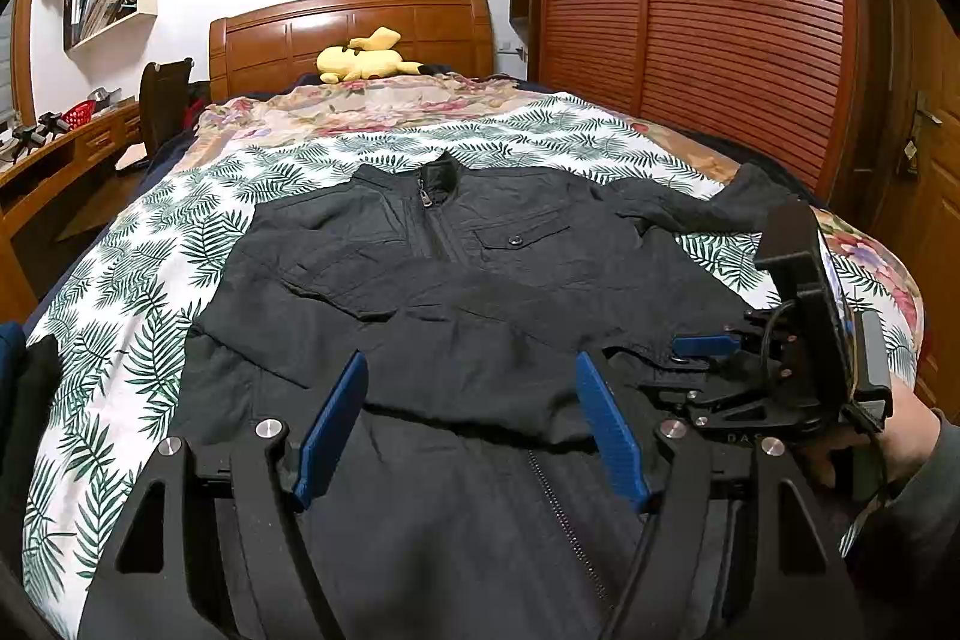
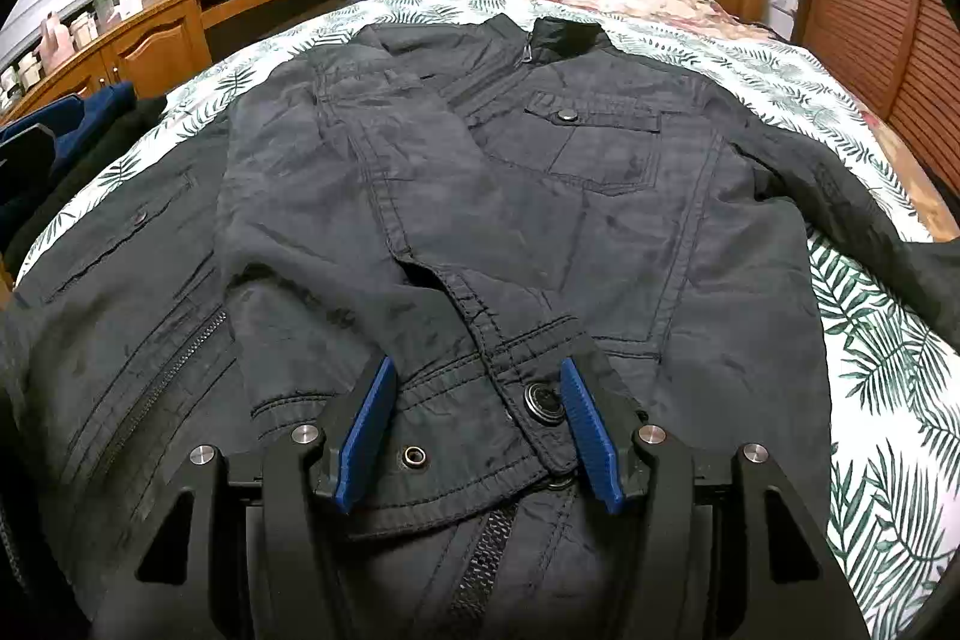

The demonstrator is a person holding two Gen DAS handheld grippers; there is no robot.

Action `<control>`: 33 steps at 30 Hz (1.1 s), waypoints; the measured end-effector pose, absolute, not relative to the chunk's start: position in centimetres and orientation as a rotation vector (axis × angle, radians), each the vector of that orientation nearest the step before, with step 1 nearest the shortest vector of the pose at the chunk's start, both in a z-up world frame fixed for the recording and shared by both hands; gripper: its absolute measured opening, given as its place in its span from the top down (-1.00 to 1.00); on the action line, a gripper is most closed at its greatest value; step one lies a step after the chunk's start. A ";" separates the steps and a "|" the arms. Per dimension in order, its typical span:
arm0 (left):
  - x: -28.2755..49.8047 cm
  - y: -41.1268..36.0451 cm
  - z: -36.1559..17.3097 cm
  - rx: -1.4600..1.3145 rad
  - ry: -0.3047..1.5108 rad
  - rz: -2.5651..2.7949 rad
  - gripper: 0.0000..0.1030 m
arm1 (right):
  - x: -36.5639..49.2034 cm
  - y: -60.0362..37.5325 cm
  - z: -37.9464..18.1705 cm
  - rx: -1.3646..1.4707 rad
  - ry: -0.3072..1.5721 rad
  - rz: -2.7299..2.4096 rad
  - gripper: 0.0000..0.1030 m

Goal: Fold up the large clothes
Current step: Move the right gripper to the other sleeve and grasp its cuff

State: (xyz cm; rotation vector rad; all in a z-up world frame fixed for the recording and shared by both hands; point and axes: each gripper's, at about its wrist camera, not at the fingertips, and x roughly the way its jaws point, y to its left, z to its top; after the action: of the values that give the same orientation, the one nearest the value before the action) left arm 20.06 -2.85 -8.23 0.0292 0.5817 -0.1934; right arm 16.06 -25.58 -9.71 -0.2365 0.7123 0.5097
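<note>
A dark zip jacket lies front up on the bed, collar toward the headboard. One sleeve is folded across its front. That sleeve's snap-button cuff lies between the blue pads of my right gripper, whose jaws stand apart without pressing on it. In the left wrist view the right gripper rests low on the jacket's right side, with a hand behind it. My left gripper is open over the jacket's lower front, nothing between its fingers. The other sleeve stretches out to the right.
The bed has a leaf-print sheet. A yellow plush toy lies by the wooden headboard. A slatted wardrobe stands to the right, a desk to the left. Dark and blue clothes are piled at the left bed edge.
</note>
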 end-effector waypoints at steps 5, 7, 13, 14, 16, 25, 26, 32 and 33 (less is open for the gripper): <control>20.0 -3.2 -7.9 0.037 0.568 -0.195 -0.41 | 14.6 -26.9 -8.6 -0.202 0.676 0.508 -0.16; 20.0 -3.4 -7.8 0.035 0.565 -0.200 -0.41 | 14.1 -27.7 -7.7 -0.186 0.648 0.501 -0.15; 20.0 -4.6 -7.3 0.048 0.554 -0.226 -0.41 | 12.9 -31.9 -4.4 -0.194 0.565 0.454 -0.29; 19.9 -4.9 -7.3 0.050 0.552 -0.231 -0.41 | 13.0 -32.8 -3.9 -0.199 0.556 0.435 -0.33; 20.0 -5.3 -7.2 0.048 0.550 -0.240 -0.41 | 13.5 -34.6 -3.2 -0.213 0.554 0.398 -0.37; 20.1 -6.2 -7.5 0.059 0.568 -0.248 -0.41 | 19.2 -43.7 -2.1 -0.206 0.631 0.225 -0.37; 20.1 -6.2 -7.5 0.059 0.571 -0.249 -0.41 | 19.9 -44.7 -2.1 -0.196 0.638 0.204 -0.37; 20.4 -6.3 -7.7 0.060 0.581 -0.247 -0.41 | 24.8 -50.0 -2.4 -0.138 0.676 0.061 -0.37; 20.4 -6.3 -7.7 0.059 0.582 -0.249 -0.41 | 25.6 -51.0 -2.6 -0.121 0.683 0.040 -0.37</control>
State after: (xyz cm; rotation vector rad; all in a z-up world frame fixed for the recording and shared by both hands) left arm 20.39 -6.30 -7.67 0.0591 0.5817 -0.2488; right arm 25.60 -51.00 -2.63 -0.1212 0.6829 0.0396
